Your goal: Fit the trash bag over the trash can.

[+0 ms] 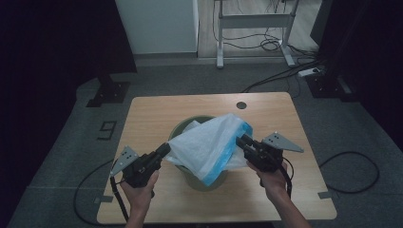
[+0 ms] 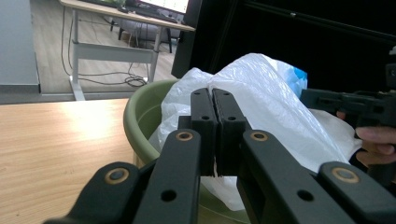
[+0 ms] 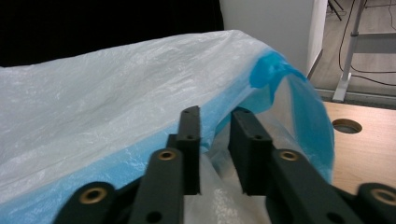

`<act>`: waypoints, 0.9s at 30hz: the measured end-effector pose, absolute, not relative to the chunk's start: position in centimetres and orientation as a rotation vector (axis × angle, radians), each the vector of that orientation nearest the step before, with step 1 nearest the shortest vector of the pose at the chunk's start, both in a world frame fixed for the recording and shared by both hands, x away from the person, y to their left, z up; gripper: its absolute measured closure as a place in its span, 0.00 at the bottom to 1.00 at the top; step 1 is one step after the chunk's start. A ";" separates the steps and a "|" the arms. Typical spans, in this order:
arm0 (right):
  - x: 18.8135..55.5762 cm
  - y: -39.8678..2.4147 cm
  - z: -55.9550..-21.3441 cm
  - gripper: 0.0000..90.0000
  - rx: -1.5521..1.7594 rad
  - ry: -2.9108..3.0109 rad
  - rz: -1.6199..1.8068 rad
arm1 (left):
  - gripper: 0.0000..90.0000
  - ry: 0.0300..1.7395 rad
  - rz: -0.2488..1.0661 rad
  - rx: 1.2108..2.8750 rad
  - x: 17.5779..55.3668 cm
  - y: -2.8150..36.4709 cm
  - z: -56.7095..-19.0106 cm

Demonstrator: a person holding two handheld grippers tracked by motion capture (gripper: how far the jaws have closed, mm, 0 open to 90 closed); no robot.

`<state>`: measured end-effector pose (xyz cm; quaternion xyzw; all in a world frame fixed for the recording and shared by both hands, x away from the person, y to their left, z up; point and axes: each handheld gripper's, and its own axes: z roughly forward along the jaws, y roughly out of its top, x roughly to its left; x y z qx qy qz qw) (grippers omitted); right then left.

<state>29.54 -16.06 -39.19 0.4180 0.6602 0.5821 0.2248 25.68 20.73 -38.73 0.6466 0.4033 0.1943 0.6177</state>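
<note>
A white plastic bag (image 1: 209, 142) with a blue edge hangs stretched over a round green bin (image 1: 183, 127) in the middle of the wooden table (image 1: 157, 109). My left gripper (image 1: 164, 149) is at the bag's left side. In the left gripper view its jaws (image 2: 213, 93) are pressed together with a sliver of the bag's film (image 2: 266, 93) pinched between them, in front of the bin's rim (image 2: 140, 116). My right gripper (image 1: 241, 140) is at the bag's right side. In the right gripper view (image 3: 217, 114) a gap shows between its jaws, and the bag's blue edge (image 3: 261, 74) and white film lie in it.
A round cable hole (image 1: 241, 105) sits near the table's far edge. Behind the table stand a metal desk frame (image 1: 254, 21), a power strip (image 1: 311, 72) and cables on the grey floor. Dark curtains close off both sides.
</note>
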 end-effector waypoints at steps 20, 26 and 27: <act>29.3 -15.8 -36.1 0.99 1.017 1.726 1.580 | 0.97 0.874 0.410 1.560 25.3 18.3 -40.1; 29.3 -15.0 -36.1 0.99 0.995 1.740 1.595 | 0.94 0.861 0.376 1.587 25.0 18.3 -40.3; 29.3 -14.8 -36.2 0.99 0.987 1.748 1.596 | 0.92 0.859 0.372 1.587 25.0 18.3 -40.3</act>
